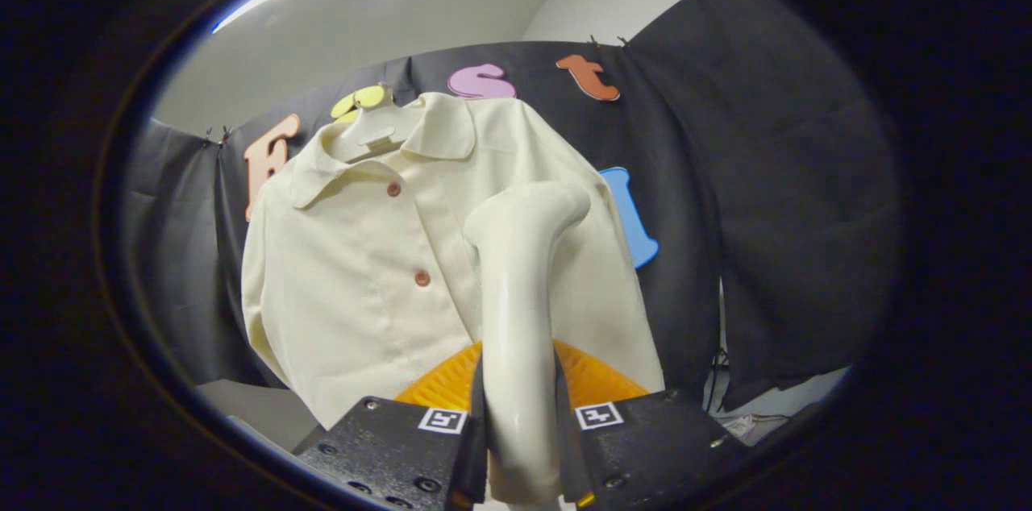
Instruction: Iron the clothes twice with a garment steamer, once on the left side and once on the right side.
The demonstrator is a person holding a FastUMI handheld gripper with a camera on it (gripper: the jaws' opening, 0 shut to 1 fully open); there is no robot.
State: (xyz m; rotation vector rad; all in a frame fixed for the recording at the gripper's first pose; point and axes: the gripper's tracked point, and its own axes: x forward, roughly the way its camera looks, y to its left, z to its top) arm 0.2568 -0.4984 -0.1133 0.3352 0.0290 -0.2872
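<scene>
I have the gripper point(520, 446) clamped on the steamer point(520, 293), its head up beyond the jaws against the shirt point(363, 269) (right half, I judge); next, a slow stroke along the cloth.

1 shirt point(379, 269), 2 buttons point(393, 189), 1 hanger point(372, 132), 1 steamer point(520, 293), 1 orange basket point(447, 386)

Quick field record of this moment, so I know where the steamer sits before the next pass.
tongs: shut on the steamer handle, one finger on each side
garment steamer: upright between the fingers, head bent toward the shirt
shirt: cream, buttoned, on a hanger, in front of the black cloth wall
steamer head position: over the shirt's front, beside the button placket
orange ribbed thing: behind the handle, low, identity unclear
</scene>
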